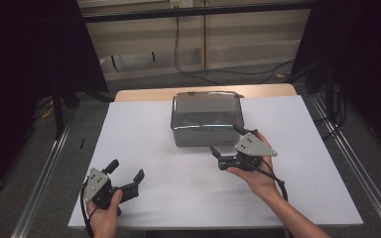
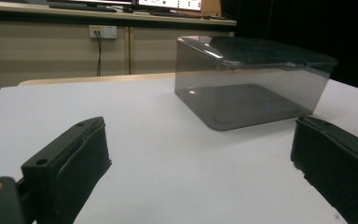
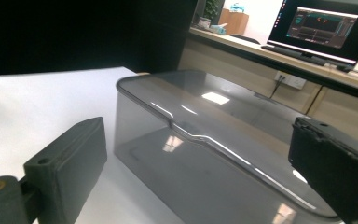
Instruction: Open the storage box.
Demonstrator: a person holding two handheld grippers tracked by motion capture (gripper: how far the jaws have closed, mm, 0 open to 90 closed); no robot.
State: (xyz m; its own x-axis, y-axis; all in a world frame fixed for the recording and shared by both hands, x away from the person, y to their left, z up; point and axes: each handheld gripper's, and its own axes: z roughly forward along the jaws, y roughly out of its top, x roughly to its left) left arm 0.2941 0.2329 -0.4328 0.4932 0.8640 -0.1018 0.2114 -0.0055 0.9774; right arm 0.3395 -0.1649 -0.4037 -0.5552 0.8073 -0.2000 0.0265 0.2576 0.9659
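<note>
One smoky translucent lidded box (image 1: 206, 119), rounded corners

my table (image 1: 144, 144), covered in white, stands on a grey floor (image 1: 144, 82) in a dim room. beyond it runs a beige wall (image 1: 250, 34) with a hanging cable (image 1: 177, 44); lit monitors (image 3: 324, 28) glow on a counter (image 3: 261, 53).

smoky plastic box (image 1: 206, 119) blocking table's (image 1: 144, 134) far middle, bare white surface all around it
</note>
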